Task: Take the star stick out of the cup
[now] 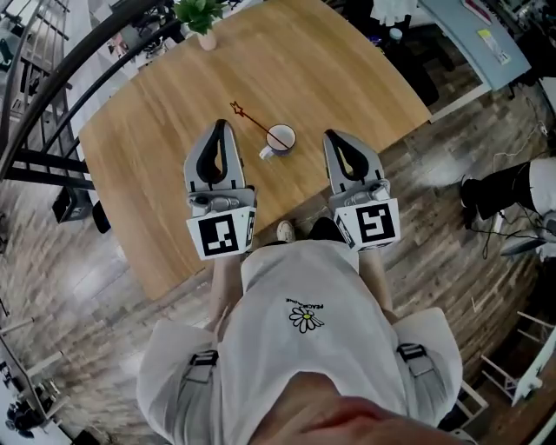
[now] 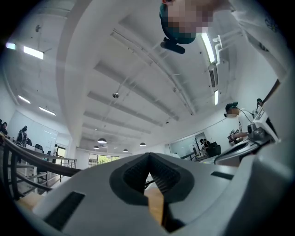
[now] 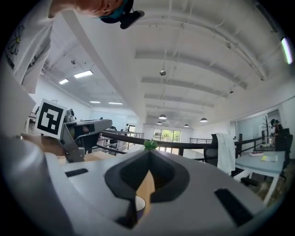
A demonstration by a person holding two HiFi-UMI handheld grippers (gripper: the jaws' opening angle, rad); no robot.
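Note:
A white cup [image 1: 280, 139] with a blue rim stands near the middle of the wooden table [image 1: 156, 130]. A thin red stick with a star on its end [image 1: 248, 116] leans out of the cup toward the far left. My left gripper [image 1: 221, 129] is held to the left of the cup, its tips touching and nothing between them. To the right of the cup my right gripper [image 1: 331, 137] is likewise shut and empty. Through the gap behind the right gripper's tips, part of the cup's rim [image 3: 139, 203] shows in the right gripper view.
A small potted plant [image 1: 201, 19] stands at the table's far edge. A dark railing [image 1: 52, 87] runs along the left. A grey desk [image 1: 473, 39] stands at the far right, beyond the wood floor. The person's torso fills the near bottom.

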